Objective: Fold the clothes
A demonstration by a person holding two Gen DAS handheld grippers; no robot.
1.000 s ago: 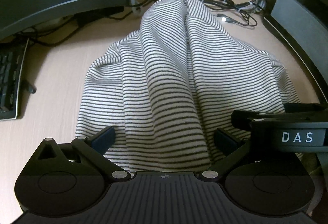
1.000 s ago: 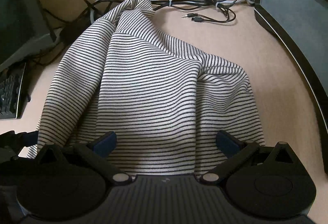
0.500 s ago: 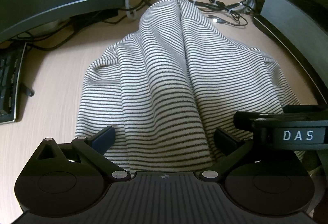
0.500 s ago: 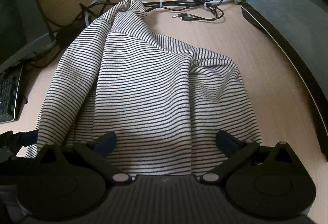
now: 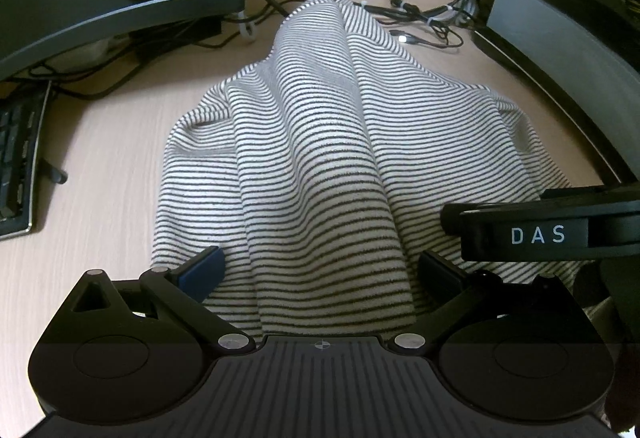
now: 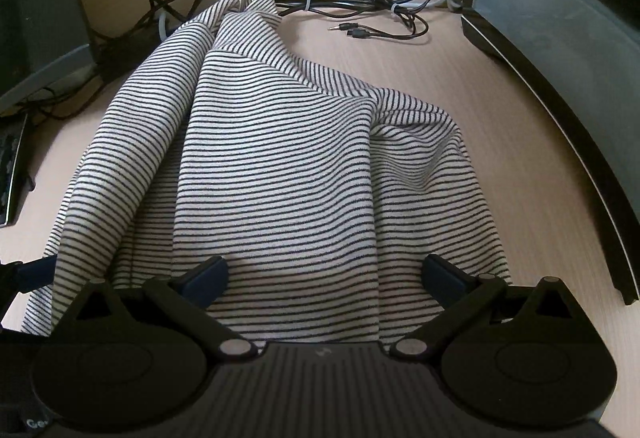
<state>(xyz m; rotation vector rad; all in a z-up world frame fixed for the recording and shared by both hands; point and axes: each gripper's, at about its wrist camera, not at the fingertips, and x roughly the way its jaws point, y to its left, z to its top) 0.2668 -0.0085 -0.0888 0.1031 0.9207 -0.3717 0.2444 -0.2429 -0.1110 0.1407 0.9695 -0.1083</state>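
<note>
The striped garment's [image 5: 320, 165] near hem vanishes beneath the left gripper [image 5: 320, 274]; beside it, the keyboard [image 5: 18, 165] is cropped at frame's edge.

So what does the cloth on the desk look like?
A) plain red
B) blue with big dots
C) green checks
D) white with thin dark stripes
D: the striped garment lying bunched on the wooden desk is white with thin dark stripes all over, and the left wrist view shows the same pattern.
</note>
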